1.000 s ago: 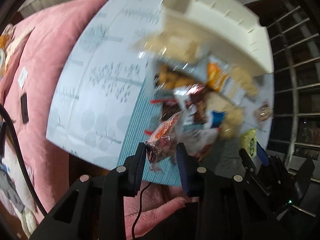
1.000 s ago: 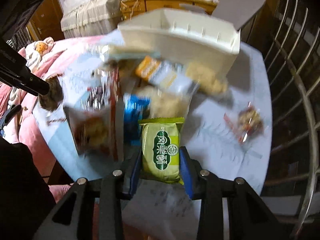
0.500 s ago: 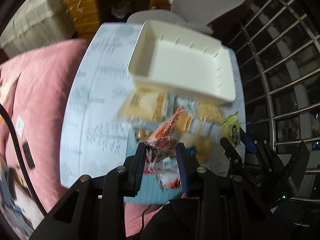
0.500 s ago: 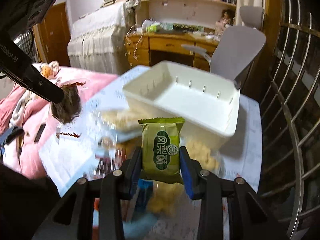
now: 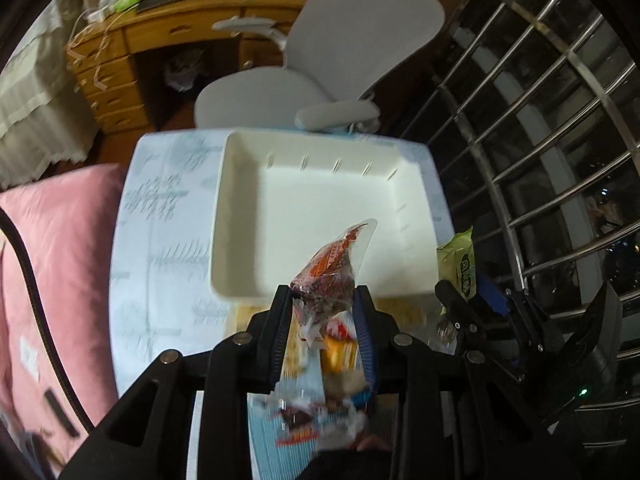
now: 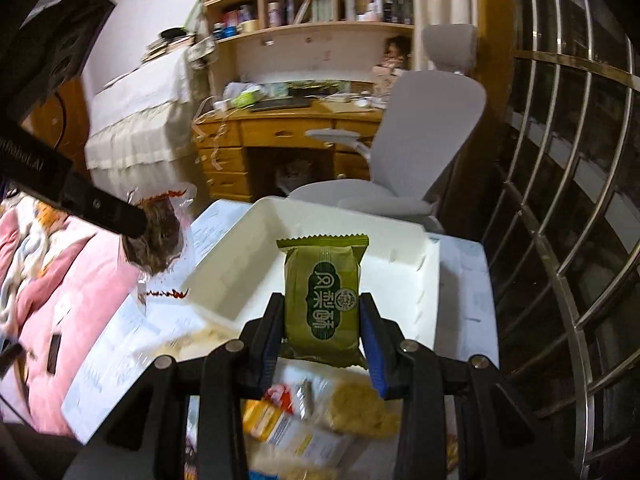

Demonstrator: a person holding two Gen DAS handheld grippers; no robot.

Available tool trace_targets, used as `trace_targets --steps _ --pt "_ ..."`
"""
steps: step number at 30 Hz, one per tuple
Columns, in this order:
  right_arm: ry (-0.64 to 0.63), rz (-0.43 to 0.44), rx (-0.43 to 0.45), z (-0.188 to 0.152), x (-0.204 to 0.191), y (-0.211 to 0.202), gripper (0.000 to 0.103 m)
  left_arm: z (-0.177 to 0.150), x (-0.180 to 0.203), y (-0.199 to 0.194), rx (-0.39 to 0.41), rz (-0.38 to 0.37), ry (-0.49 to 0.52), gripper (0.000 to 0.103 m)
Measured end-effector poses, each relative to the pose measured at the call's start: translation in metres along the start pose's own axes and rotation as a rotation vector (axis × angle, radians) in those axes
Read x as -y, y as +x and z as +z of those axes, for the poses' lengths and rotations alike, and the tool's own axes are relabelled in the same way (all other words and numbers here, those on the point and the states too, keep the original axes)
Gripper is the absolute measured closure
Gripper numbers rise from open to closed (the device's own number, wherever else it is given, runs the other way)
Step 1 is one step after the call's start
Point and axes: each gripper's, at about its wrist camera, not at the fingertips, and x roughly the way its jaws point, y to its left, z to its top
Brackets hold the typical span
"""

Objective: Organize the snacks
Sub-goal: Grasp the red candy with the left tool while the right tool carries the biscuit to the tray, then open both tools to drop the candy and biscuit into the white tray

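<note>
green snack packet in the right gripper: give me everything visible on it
The green snack packet is a glossy olive-green pillow pack with a crimped, saw-toothed top edge and a dark green emblem bearing pale characters. It stands upright, intact, clamped at its lower sides between the right gripper fingers, held above the snack pile in front of the empty white bin. Only the gripper touches it.

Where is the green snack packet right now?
The green foil snack packet is pinched upright in the right gripper, held over the near edge of the empty white plastic bin; in the left wrist view it shows at the bin's right side.
</note>
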Motion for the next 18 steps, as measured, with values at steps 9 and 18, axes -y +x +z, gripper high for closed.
trace_targets --steps 9,18 --pt "0.107 -0.063 -0.067 0.017 0.015 0.037 0.066 0.033 -0.017 0.049 0.026 -0.106 -0.038 0.054" --pt "0.1 -0.035 -0.12 0.016 0.007 0.045 0.047 0.02 -0.012 0.045 0.041 -0.052 -0.036 0.025"
